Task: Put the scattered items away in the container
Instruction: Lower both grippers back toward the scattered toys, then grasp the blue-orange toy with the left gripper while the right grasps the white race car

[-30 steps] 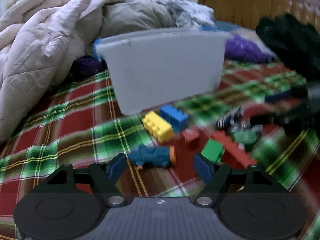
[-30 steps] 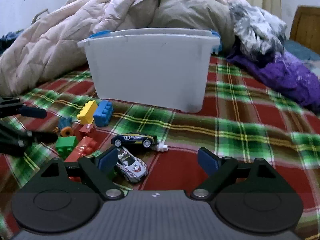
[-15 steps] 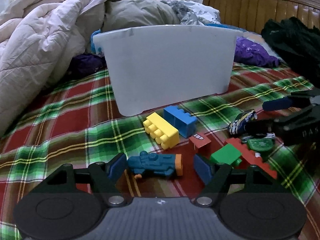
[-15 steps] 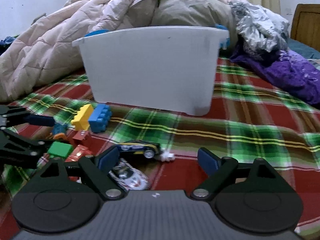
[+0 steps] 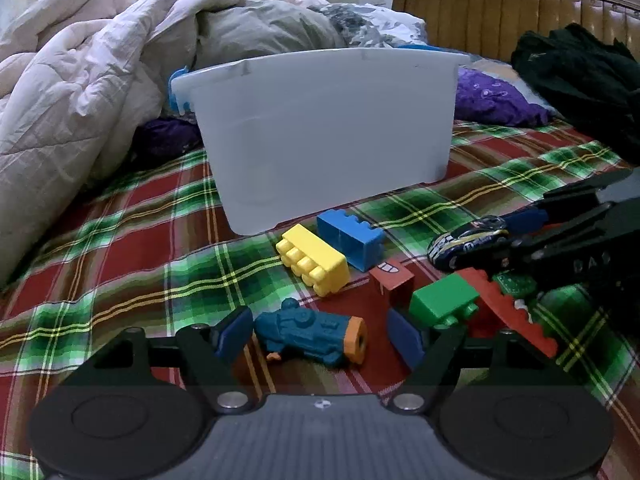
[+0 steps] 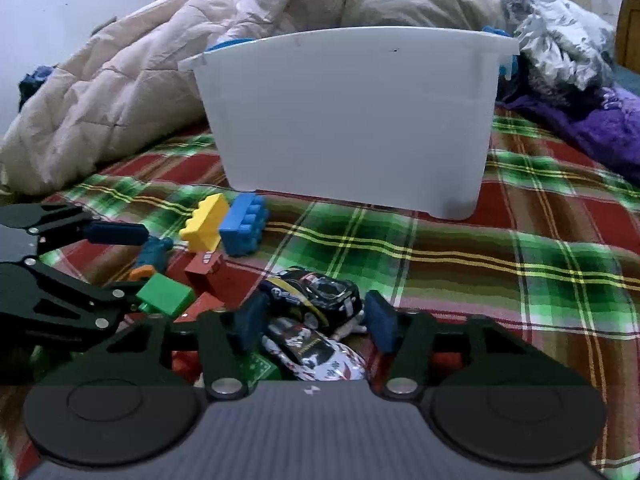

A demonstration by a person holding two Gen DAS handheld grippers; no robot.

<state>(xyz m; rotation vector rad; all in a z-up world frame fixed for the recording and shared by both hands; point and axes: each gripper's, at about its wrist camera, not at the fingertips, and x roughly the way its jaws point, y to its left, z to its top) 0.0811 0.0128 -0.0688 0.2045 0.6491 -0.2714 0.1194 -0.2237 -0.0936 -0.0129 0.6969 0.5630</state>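
We see only the outer wall of the white container point(image 5: 328, 136) at 12 o'clock on the plaid bed point(image 6: 520, 248); its inside is hidden. At 3 o'clock a dark heap point(image 5: 580, 80) is cut off. Our left claw point(image 5: 318, 336) stands wide around the teal toy point(image 5: 312, 336), pads apart from it. Our right claw point(image 6: 312, 322) is closing on the black car point(image 6: 316, 294); contact is hard to judge. The white car point(image 6: 316, 354) is half hidden beneath.
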